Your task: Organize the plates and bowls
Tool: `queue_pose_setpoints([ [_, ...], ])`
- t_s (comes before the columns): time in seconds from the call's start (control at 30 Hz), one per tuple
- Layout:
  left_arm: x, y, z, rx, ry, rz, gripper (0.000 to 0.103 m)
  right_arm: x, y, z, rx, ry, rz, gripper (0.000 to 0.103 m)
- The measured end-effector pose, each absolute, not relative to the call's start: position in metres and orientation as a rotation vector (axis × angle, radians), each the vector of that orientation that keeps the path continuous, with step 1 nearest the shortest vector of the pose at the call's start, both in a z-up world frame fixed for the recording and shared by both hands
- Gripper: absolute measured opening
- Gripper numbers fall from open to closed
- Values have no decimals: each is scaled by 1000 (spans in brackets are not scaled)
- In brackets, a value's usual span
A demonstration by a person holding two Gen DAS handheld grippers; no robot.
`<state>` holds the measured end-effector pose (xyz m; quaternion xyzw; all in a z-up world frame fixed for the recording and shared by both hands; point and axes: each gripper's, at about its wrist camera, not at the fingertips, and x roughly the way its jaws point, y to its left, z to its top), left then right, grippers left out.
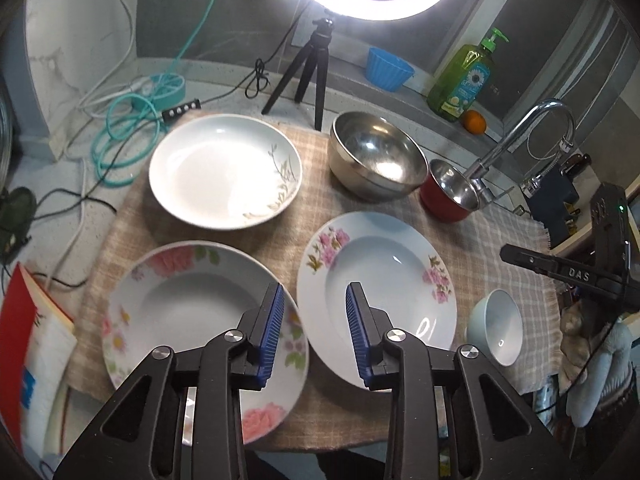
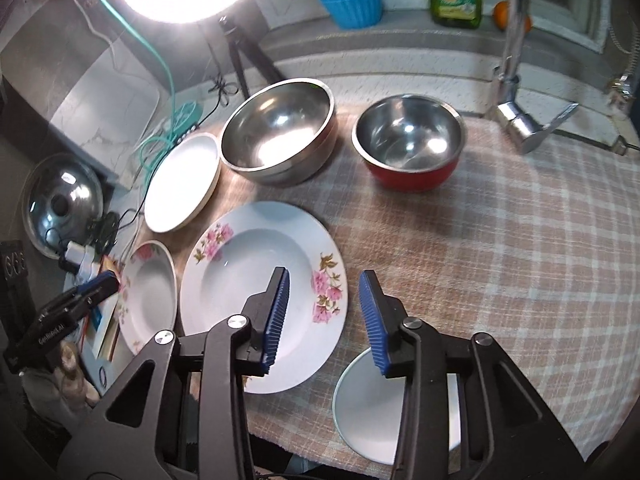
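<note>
Three plates lie on a checked cloth (image 1: 500,240): a white plate with green sprigs (image 1: 225,170) at the back left, a pink-rose plate (image 1: 180,320) at the front left, and a pink-flower plate (image 1: 376,280) in the middle. A large steel bowl (image 1: 376,158), a red steel-lined bowl (image 1: 450,192) and a small pale bowl (image 1: 496,326) stand to the right. My left gripper (image 1: 315,304) is open, above the gap between the two front plates. My right gripper (image 2: 325,298) is open above the pink-flower plate's (image 2: 260,296) right rim, the small pale bowl (image 2: 368,404) below it.
A ring light on a tripod (image 1: 308,72) stands behind the cloth. Cables (image 1: 132,120) lie at the back left. A tap (image 1: 532,132), a soap bottle (image 1: 464,76), an orange (image 1: 475,122) and a blue cup (image 1: 388,68) are at the back right. A steel lid (image 2: 62,204) lies left.
</note>
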<state>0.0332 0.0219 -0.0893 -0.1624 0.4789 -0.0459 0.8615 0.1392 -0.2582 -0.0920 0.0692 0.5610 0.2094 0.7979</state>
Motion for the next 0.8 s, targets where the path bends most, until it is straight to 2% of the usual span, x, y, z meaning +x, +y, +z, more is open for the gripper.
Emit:
queue_pose_setpoints([
  [0.27,8,4,-104,-455,1042,-76,24,162,-244,-100,75,1270,554,37],
  [0.47,-14,-13,-120,-544,1059,-40,17,179,-237,-113,41,1325,630,37],
  [0.6,-25,-25,-135,-602,1080,-14,16,194,-235,-124,41,1360,658,32],
  [0.8,-25,-37,-150,-626,1126,10,16,214,-233,-142,46,1405,686,31],
])
